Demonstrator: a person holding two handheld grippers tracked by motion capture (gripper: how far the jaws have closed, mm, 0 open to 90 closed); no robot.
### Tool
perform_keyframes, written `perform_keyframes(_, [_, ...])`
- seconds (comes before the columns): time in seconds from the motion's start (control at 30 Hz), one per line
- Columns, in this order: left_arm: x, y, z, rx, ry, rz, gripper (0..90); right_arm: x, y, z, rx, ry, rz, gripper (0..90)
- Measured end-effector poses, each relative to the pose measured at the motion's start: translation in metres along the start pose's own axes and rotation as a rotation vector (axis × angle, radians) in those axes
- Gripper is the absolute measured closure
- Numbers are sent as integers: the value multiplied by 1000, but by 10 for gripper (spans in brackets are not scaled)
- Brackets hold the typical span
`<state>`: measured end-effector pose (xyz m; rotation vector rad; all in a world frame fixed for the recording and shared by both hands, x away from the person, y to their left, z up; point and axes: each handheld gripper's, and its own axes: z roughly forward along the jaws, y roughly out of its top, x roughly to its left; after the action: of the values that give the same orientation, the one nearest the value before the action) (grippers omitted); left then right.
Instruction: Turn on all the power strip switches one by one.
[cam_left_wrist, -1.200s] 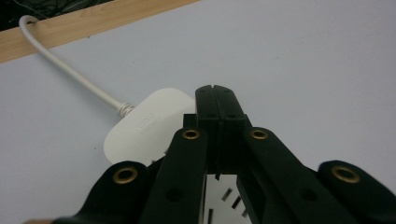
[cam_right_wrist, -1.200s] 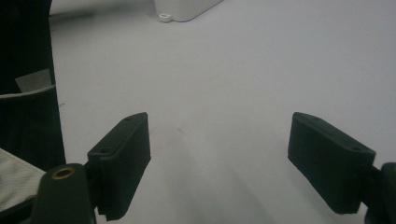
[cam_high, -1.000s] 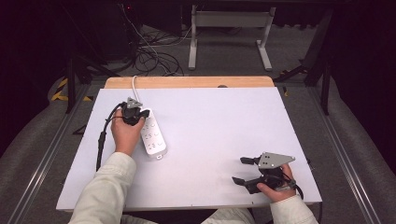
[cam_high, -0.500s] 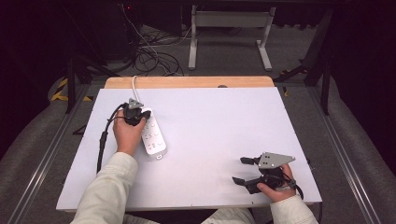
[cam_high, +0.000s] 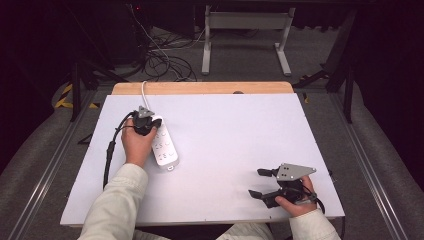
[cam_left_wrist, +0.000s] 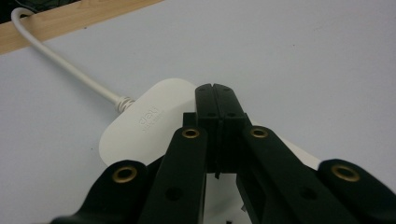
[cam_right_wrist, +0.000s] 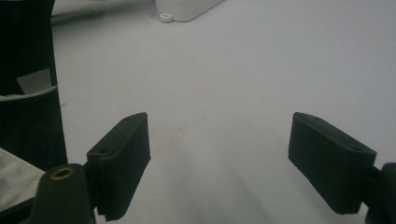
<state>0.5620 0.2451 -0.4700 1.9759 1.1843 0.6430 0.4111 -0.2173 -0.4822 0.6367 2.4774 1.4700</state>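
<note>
Left gripper view shows the left gripper (cam_left_wrist: 215, 91) with jaws pressed together, empty, over the cord end of the power strip (cam_high: 164, 146). That strip's long axis runs toward the person. Right gripper (cam_high: 260, 183), jaws spread, rests well apart on the table (cam_high: 240, 130).

Left gripper (cam_high: 144, 120) gripped in the left hand (cam_high: 134, 145) at the table's left side, far from the body, its grey plate on top — jaws pressed flat together in the left gripper view (cam_left_wrist: 216, 100), nothing visible between them. Left forearm (cam_high: 112, 205) in a pale sleeve reaching forward. Right gripper (cam_high: 262, 182) held low in the right hand (cam_high: 295, 202) near the front right edge, pointing left — jaws spread wide apart (cam_right_wrist: 219, 158).
</note>
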Motion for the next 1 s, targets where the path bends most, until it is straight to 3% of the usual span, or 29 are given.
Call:
perform_keyframes(0.33, [0, -4, 1, -22, 2, -27, 900, 0, 0, -1, -1, 3, 0, 214])
perform_keyframes(0.63, [-3, -4, 2, -17, 29, -5, 900, 0, -1, -1, 1, 4, -1, 214])
perform_keyframes(0.77, [-8, -4, 2, -6, 53, 25, 900, 1, -1, 0, 2, 5, -1, 214])
perform_keyframes(0.9, [-5, -5, 3, -11, 33, -7, 900, 1, -1, 0, 5, 6, 0, 214])
perform_keyframes(0.97, [-7, -2, 3, 1, 47, 11, 900, 1, -1, 0, 5, 6, 0, 214])
perform_keyframes(1.0, [-9, 4, -1, 20, 34, 21, 900, 0, -1, -1, 1, 4, 3, 214])
